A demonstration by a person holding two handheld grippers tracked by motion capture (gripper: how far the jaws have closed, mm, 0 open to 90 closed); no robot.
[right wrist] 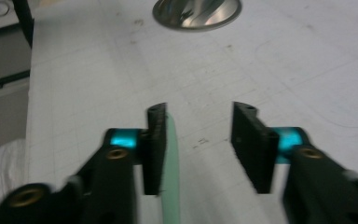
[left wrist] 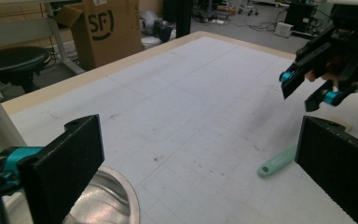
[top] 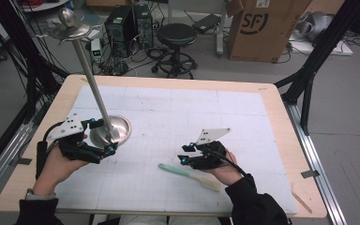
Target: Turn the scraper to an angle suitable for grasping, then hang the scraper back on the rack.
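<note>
Fingers of our right gripper stand apart with nothing pressed between them; in the right gripper view the mint-green spatula lies on the white surface below, just beside one finger, and the other finger is well clear of it. From the high view the spatula rests flat on the surface under and just in front of our right hand, its green handle pointing toward the left gripper. Our left gripper's fingers are spread wide around the round steel base of the tall metal stand; in the left gripper view the base sits low between them, and we cannot tell whether the pads touch its rim. The stand's pole rises at a tilt to a knobbed top.
</note>
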